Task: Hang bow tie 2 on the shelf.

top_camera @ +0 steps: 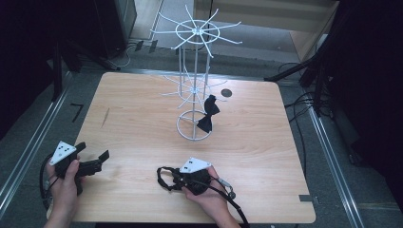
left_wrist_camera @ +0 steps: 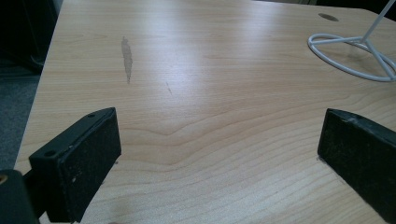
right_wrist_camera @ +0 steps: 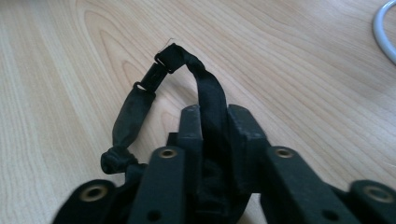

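Strap (right_wrist_camera: 205, 88) clamped in right gripper (right_wrist_camera: 215, 116) | ends hidden | left gripper (left_wrist_camera: 217, 154) agape

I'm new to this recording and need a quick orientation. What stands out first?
A white wire rack stands at the table's far middle, with a black bow tie hanging on it. Near the front edge, the right gripper is shut on a black strap. The left gripper rests open at the front left corner.
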Motion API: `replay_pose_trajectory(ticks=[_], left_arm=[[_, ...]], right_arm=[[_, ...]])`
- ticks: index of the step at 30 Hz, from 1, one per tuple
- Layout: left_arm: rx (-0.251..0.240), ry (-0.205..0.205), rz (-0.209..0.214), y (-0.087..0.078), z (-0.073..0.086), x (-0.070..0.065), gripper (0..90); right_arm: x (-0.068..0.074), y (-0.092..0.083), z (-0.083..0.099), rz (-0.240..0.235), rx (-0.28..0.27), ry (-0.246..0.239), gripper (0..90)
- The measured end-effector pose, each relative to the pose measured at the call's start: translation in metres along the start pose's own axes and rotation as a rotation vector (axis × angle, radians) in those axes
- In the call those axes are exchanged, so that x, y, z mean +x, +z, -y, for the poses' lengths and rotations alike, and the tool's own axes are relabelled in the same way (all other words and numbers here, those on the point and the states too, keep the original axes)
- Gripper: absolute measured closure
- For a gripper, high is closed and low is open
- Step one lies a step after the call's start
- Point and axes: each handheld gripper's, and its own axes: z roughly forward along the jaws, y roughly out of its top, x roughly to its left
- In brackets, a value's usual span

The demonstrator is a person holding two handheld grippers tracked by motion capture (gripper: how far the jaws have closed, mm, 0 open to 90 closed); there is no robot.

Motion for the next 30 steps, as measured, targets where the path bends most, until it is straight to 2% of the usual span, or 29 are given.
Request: replay_pose_trajectory(ticks=[5, 8, 19, 26, 30], left_arm=[[-0.002, -0.001, 0.0, 0.0, 0.0, 0.0, 0.0], [-0.003, -0.001, 0.0, 0.0, 0.0, 0.0, 0.0], [-0.003, -0.001, 0.0, 0.0, 0.0, 0.0, 0.0], [-0.003, 0.0, 0.001, 0.0, 0.0, 0.0, 0.0], [-0.003, -0.001, 0.0, 0.0, 0.0, 0.0, 0.0]], right_arm=[[-0.003, -0.002, -0.001, -0.014, -0.005, 0.021, 86.8], [-0.006, -0.007, -0.002, -0.005, -0.029, 0.034, 89.4], [-0.011, -0.021, -0.005, 0.017, -0.091, 0.058, 90.0], [-0.013, -0.031, -0.008, 0.044, -0.148, 0.047, 90.0], [-0.013, -0.035, -0.01, 0.054, -0.163, 0.044, 90.0]])
